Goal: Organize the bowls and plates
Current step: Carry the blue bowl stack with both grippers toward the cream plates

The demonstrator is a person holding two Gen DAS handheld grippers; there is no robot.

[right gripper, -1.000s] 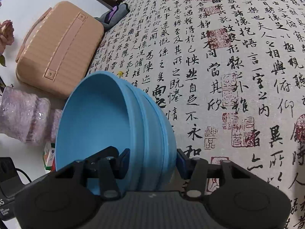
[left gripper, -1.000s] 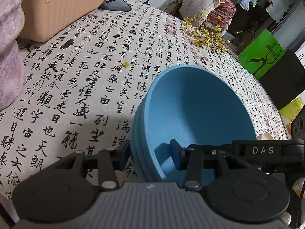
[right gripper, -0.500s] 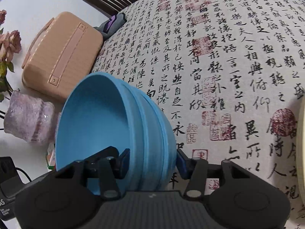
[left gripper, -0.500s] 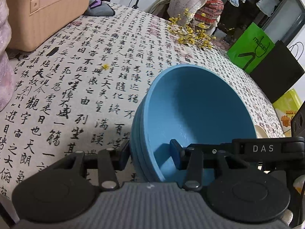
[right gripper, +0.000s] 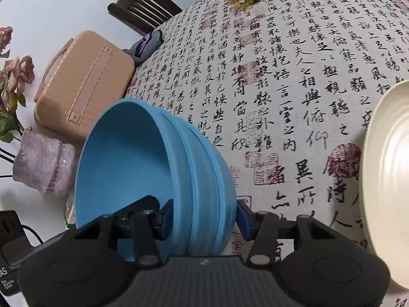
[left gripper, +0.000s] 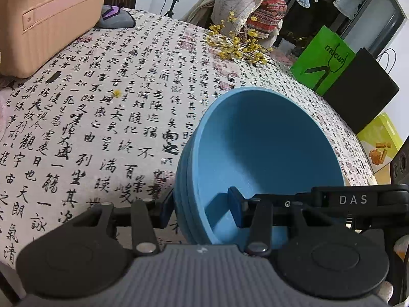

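Note:
A nested stack of blue bowls [left gripper: 260, 148] hangs tilted above the calligraphy-print tablecloth [left gripper: 102, 128], gripped from both sides. My left gripper [left gripper: 200, 209] is shut on the stack's rim, one pad inside the top bowl and one outside. From the opposite side, my right gripper [right gripper: 204, 218] is shut on the same blue bowls [right gripper: 127, 158], with its pads across the layered rims. A cream plate [right gripper: 388, 179] lies on the cloth at the right edge of the right wrist view. A black bar marked DAS [left gripper: 352, 199] crosses behind the stack in the left wrist view.
A peach suitcase-style case [right gripper: 84, 84] and a pink vase [right gripper: 43, 163] with roses stand at the table's left side. Yellow flower sprigs [left gripper: 237, 46] lie at the far edge. A dark chair [right gripper: 145, 7], a green bag [left gripper: 322, 61] and a black bag [left gripper: 360, 92] stand beyond the table.
The bowl stack has travelled across the table in both grippers and risen a little. The cream plate has come into the right wrist view. Neither grip has changed.

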